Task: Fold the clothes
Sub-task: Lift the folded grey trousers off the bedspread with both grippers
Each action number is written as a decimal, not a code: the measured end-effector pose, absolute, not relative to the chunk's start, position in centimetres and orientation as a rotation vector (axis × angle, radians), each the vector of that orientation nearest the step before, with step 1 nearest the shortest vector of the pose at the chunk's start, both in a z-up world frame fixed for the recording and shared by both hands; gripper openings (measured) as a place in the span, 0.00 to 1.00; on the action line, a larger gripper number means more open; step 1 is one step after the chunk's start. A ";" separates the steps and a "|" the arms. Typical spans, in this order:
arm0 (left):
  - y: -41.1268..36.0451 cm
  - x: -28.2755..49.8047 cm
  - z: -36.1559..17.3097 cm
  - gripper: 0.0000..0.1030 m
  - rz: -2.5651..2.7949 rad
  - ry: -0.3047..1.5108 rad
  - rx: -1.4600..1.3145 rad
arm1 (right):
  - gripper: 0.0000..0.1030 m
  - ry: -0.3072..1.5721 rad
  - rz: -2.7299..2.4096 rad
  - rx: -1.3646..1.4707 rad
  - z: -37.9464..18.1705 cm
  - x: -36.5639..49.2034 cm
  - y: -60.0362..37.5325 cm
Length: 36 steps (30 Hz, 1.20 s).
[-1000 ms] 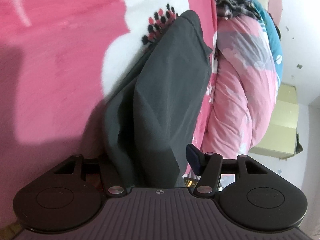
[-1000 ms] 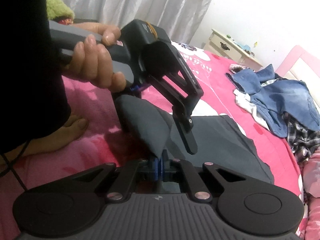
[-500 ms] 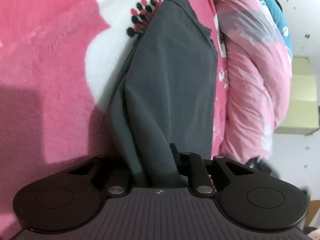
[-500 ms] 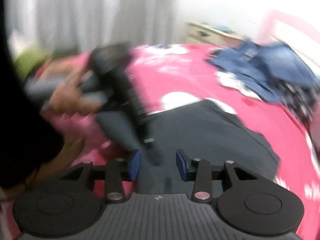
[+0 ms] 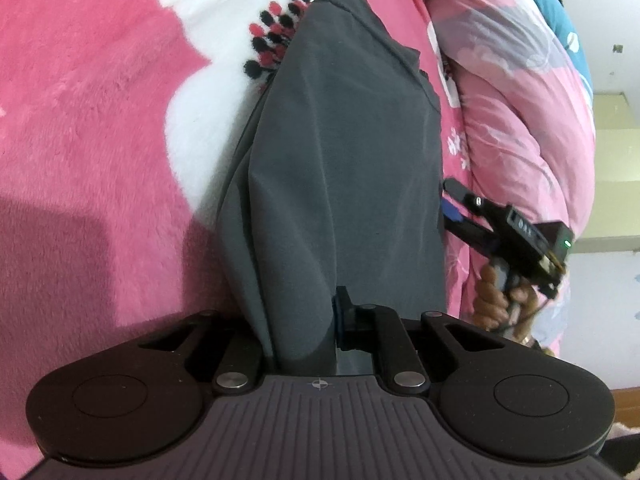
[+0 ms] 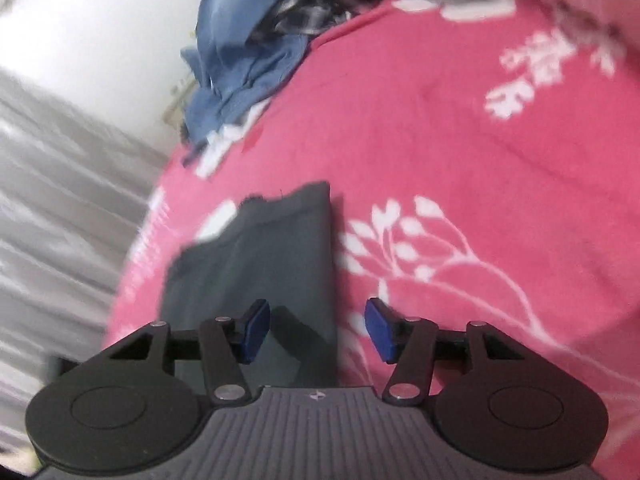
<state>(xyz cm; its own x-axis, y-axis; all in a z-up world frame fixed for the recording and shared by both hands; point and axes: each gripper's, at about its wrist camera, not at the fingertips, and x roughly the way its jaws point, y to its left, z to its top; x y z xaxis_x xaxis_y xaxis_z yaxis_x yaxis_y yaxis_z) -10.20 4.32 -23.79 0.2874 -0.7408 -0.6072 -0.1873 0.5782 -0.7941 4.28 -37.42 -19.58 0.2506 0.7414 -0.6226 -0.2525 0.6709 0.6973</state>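
- The dark grey garment [image 5: 344,168] lies on the bed, a smooth, thin cloth folded into a long panel with soft creases; one end is lifted off the blanket.
- The blanket [image 5: 100,128] under the garment is fuzzy pink plush with white flower shapes and a cluster of black and red dots beside the garment's far end.
- The left gripper [image 5: 316,336] has just been closing; its fingers are pinching the near end of the garment.
- The right gripper [image 6: 316,330] has just been opening; its blue-padded fingers [image 6: 254,330] are spread apart, straddling the garment's straight side edge, pressing on nothing.
- Beyond the garment's far end lies a heap of blue denim and plaid clothes [image 6: 248,40].
- A puffy pink quilt [image 5: 520,120] runs alongside the garment.
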 end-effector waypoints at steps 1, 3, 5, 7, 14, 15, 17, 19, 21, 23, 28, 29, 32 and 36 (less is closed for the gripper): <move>4.3 -10.2 -23.8 0.11 -0.452 1.258 -0.924 | 0.58 1.131 0.739 0.561 -20.0 4.8 -37.5; 4.4 -10.2 -23.9 0.11 -0.455 1.258 -0.926 | 0.59 1.151 0.789 0.594 -20.5 6.0 -36.9; 4.6 -10.3 -24.0 0.11 -0.458 1.257 -0.930 | 0.59 1.171 0.837 0.612 -20.9 7.2 -36.1; 4.7 -10.4 -24.1 0.12 -0.461 1.254 -0.931 | 0.59 1.195 0.886 0.627 -21.4 8.5 -35.0; 4.6 -10.8 -24.1 0.12 -0.479 1.231 -0.899 | 0.59 1.249 1.012 0.618 -21.8 11.6 -31.8; 4.7 -10.9 -24.1 0.12 -0.479 1.231 -0.904 | 0.59 1.253 1.029 0.616 -21.8 11.9 -31.4; 4.8 -11.0 -24.2 0.12 -0.479 1.231 -0.913 | 0.58 1.263 1.052 0.633 -21.9 12.4 -31.2; 5.0 -11.1 -24.3 0.12 -0.480 1.230 -0.920 | 0.55 1.273 1.080 0.686 -22.2 12.9 -31.2; 5.1 -11.3 -24.4 0.12 -0.482 1.229 -0.928 | 0.52 1.278 1.095 0.668 -22.2 12.8 -30.4; 5.1 -11.4 -24.4 0.12 -0.481 1.228 -0.932 | 0.45 1.282 1.110 0.649 -22.3 12.6 -29.7; 4.9 -12.0 -23.6 0.09 -0.470 1.210 -0.900 | 0.25 1.258 1.073 0.533 -21.3 11.8 -28.8; 4.9 -12.2 -23.4 0.09 -0.467 1.202 -0.884 | 0.23 1.242 1.071 0.504 -20.8 11.5 -28.8; 4.5 -12.7 -22.1 0.08 -0.468 1.165 -0.838 | 0.21 1.173 1.078 0.403 -18.8 10.6 -28.5; 4.9 -13.3 -20.6 0.06 -0.464 1.111 -0.868 | 0.20 1.077 1.128 0.321 -15.7 9.6 -27.6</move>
<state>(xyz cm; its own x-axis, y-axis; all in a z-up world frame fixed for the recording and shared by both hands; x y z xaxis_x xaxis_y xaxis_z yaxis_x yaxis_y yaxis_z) -13.34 4.91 -20.60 0.3987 -0.7115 -0.5786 -0.0881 0.5983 -0.7964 9.60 -27.63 -15.66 0.0200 0.8478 -0.5300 -0.5689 0.4455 0.6912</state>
